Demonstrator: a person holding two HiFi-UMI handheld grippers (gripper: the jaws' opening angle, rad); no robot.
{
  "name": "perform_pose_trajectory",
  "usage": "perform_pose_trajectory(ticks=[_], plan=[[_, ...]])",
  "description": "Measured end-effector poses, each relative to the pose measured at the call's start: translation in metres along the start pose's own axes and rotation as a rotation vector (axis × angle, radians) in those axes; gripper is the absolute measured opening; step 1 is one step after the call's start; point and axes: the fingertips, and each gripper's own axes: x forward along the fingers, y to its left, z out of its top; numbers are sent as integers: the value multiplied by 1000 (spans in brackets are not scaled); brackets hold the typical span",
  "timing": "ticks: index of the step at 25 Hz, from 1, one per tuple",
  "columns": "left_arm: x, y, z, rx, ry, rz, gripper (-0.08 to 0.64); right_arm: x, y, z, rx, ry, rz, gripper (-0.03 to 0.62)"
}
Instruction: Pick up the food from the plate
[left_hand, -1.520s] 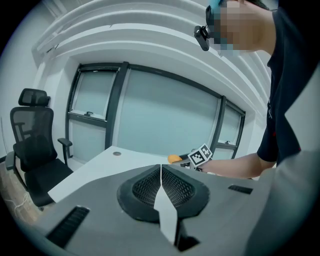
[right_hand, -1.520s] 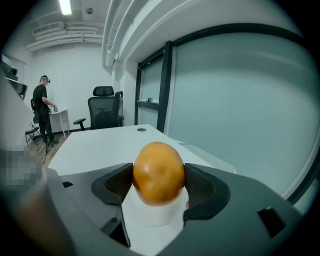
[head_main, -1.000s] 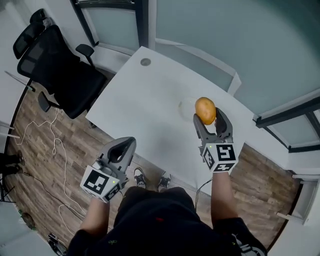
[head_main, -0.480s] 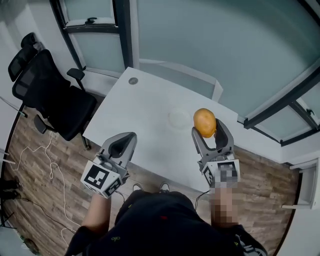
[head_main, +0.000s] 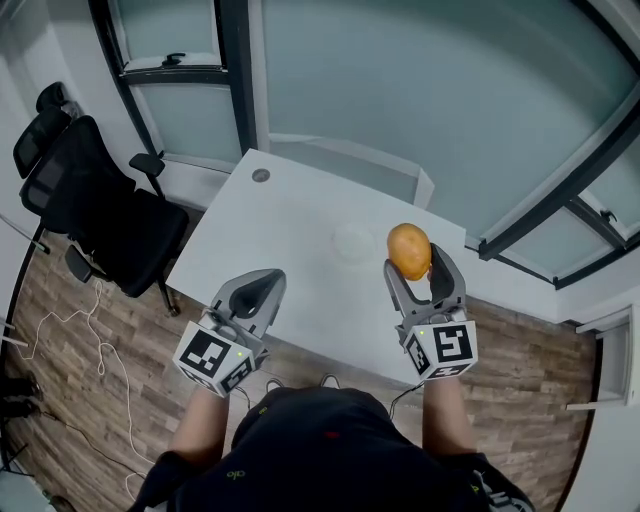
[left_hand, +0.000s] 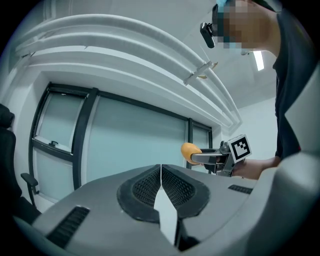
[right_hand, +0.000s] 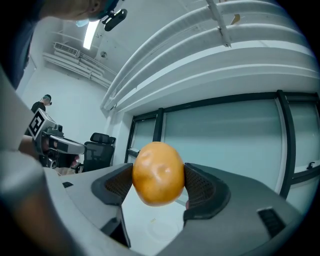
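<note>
An orange, rounded piece of food (head_main: 409, 250) (right_hand: 158, 173) is clamped between the jaws of my right gripper (head_main: 412, 258) (right_hand: 159, 184), held high above the white table (head_main: 290, 270). The same food (left_hand: 190, 151) also shows far off in the left gripper view, with the right gripper (left_hand: 196, 157) around it. A pale round plate (head_main: 353, 241) (right_hand: 161, 226) lies bare on the table below and left of the food. My left gripper (head_main: 262, 287) (left_hand: 161, 187) hovers at the table's near edge, its ribbed pads pressed together with nothing between them.
A black office chair (head_main: 85, 205) (right_hand: 99, 150) stands left of the table on the wood floor. Glass walls with dark frames (head_main: 225, 70) rise behind the table. A round cable grommet (head_main: 261, 175) sits near the table's far left corner. White cables (head_main: 85, 340) trail on the floor.
The head view has tilted up, so table and plate sit lower and farther off. Both grippers keep their pose, the right one still holding the food aloft.
</note>
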Motion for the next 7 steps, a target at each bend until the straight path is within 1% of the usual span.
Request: perform_pose_trajectory(ticks=[7], plan=[[-6, 0, 10, 7, -32, -4, 26, -5, 7, 2, -4, 1, 0, 339]])
